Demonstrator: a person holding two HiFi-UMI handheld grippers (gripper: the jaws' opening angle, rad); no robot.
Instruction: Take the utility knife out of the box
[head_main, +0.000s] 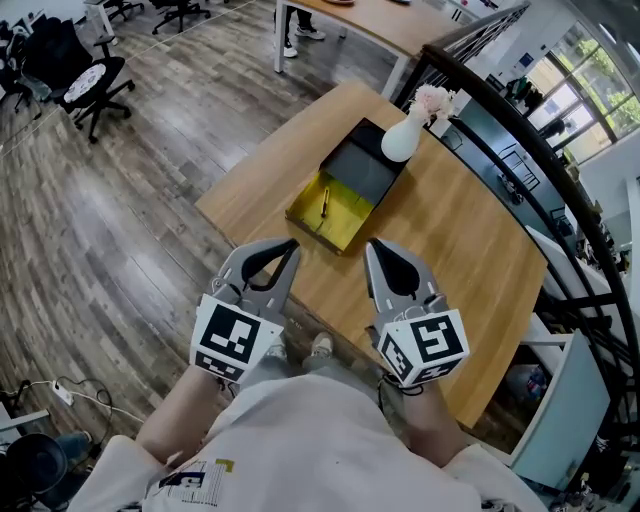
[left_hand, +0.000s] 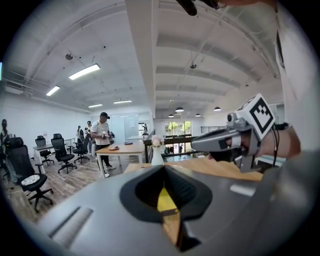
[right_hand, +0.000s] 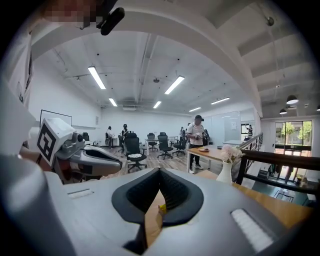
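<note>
In the head view, a wooden table (head_main: 455, 235) with smooth light grain carries an open box (head_main: 352, 212). The box is a shallow yellow tray, and its dark lid (head_main: 365, 165) is folded back toward a white, bulb-shaped vase (head_main: 399, 141) of pale pink flowers (head_main: 432, 98). The utility knife (head_main: 324, 203) lies inside the yellow tray near its left side. It shows only as a thin dark stick, too small to make out its details. The left gripper (head_main: 290, 245) and the right gripper (head_main: 372, 245), both of matte grey plastic, are over the near edge of the table, well apart from the box. Each one has its tips together.

In the left gripper view, the left gripper (left_hand: 163, 167) has its jaws closed and nothing is held. The ribbed black pads leave a small diamond-shaped window, and a piece of the yellow box (left_hand: 165, 200) shows through it. The knife is hidden here. The right gripper (left_hand: 200, 145) shows from the side.

In the right gripper view, the right gripper (right_hand: 160, 170) is also closed and empty. Through its window only wood and a small yellow corner (right_hand: 161, 209) can be seen. The vase (right_hand: 225, 172) stands to the right.
</note>
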